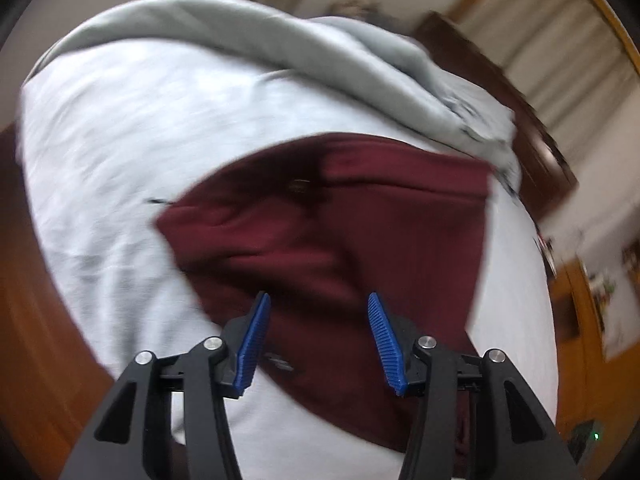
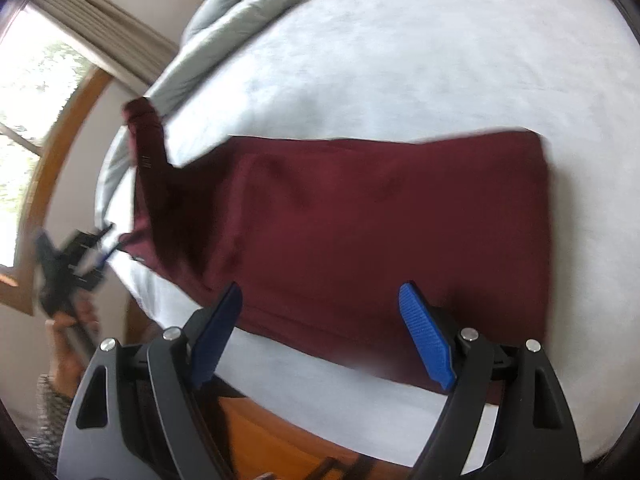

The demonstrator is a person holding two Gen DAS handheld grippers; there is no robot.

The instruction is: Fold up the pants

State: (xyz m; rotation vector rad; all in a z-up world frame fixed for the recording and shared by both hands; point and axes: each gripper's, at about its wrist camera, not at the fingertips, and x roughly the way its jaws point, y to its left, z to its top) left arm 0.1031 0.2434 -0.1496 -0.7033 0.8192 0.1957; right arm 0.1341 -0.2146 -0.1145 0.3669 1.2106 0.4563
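Dark red pants (image 1: pixel 340 232) lie folded on a white bed sheet (image 1: pixel 120 140). In the right wrist view the pants (image 2: pixel 380 220) form a wide rectangle, with one narrow end (image 2: pixel 146 140) sticking up at the left. My left gripper (image 1: pixel 318 304) is open and empty, just above the near edge of the pants. My right gripper (image 2: pixel 320 292) is open and empty over the pants' near edge. The left gripper also shows in the right wrist view (image 2: pixel 100 248) at the far left, by the pants' left end, blurred.
A grey blanket (image 1: pixel 280 40) is bunched along the far side of the bed; it also shows in the right wrist view (image 2: pixel 240 12). A wooden bed frame (image 2: pixel 280 424) runs along the near edge. Curtains (image 1: pixel 560 60) and a window (image 2: pixel 40 100) stand beyond.
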